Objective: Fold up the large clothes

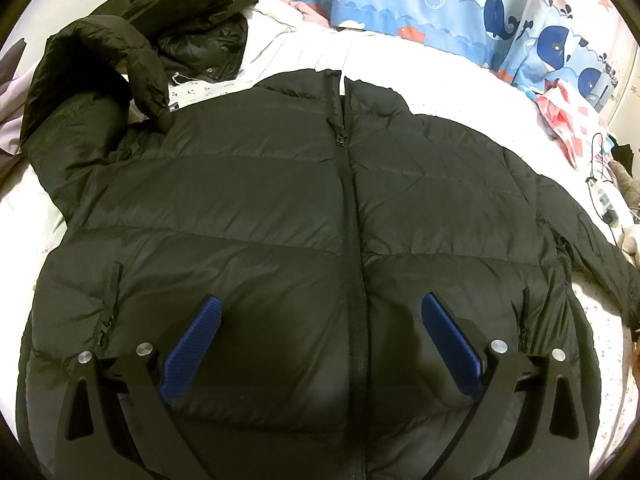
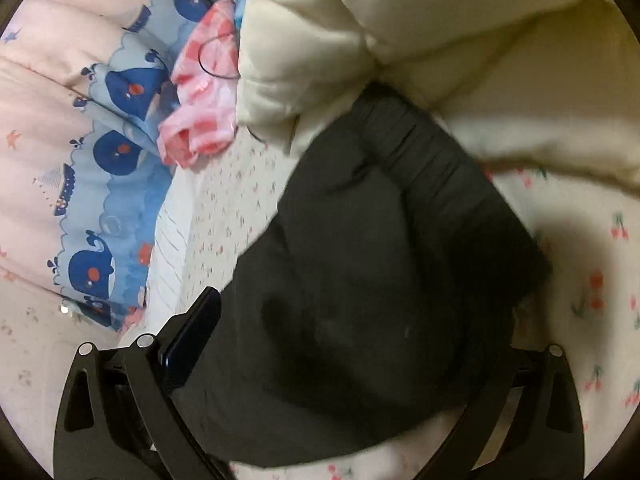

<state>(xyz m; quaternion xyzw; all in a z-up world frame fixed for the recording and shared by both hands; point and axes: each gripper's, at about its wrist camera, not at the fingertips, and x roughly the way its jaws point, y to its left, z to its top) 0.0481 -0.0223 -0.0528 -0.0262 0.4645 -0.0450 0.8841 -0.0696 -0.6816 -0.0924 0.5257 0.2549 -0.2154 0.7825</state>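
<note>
We see a black puffer jacket (image 1: 280, 208) spread front-up across the bed (image 1: 400, 64), soft, light and slippery, best pinched at cuffs or hem; our left gripper (image 1: 320, 344) hovers wide open, our right gripper (image 2: 360, 360) straddles a sleeve (image 2: 380, 260), grip unclear.

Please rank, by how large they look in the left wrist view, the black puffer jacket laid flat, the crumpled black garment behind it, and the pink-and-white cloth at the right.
1. Black puffer jacket, largest by far.
2. Crumpled black garment.
3. Pink-and-white cloth, smallest.
The last two lie farther from the camera, so their order is less sure.
</note>
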